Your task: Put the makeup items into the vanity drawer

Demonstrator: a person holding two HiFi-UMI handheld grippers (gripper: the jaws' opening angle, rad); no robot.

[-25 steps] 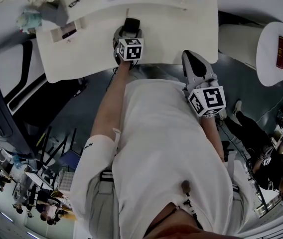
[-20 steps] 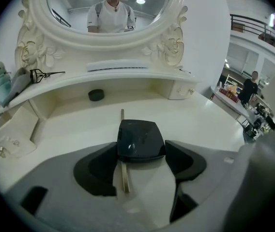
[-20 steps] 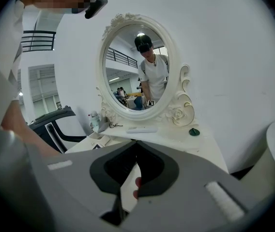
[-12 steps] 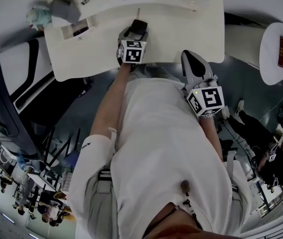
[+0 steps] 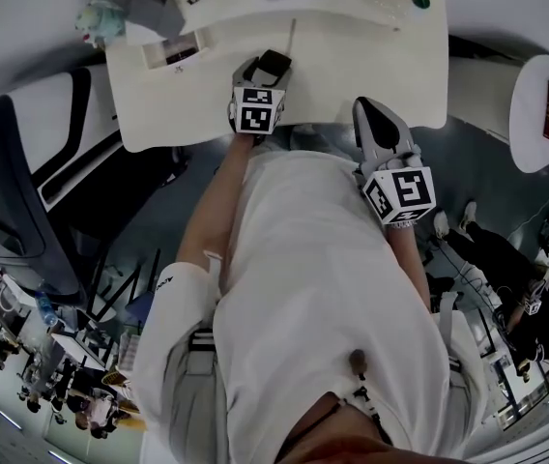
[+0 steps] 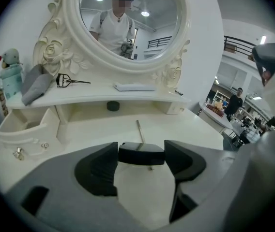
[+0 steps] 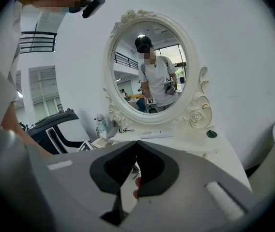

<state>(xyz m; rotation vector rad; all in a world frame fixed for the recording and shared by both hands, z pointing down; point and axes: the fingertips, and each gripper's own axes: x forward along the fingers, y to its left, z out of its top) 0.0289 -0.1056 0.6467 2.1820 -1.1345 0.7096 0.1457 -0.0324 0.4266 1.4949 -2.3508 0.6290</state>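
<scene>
Since a second ago, our left gripper (image 5: 267,66) has drawn across the tabletop, closer to the small white pulled-out drawer (image 5: 173,46). Its jaws stand fairly wide, clamped on the flat black glossy compact case (image 6: 141,154). Our right gripper (image 7: 137,143) stays pressed shut with nothing in it, held off the near edge of the cream vanity table (image 5: 371,56). The compact sits level across the left pads, its ends touching both, above the bare tabletop. Just beyond it lies a thin pale stick (image 6: 139,129). Farther off to the left, the drawer stands open beneath the shelf (image 6: 94,94).
</scene>
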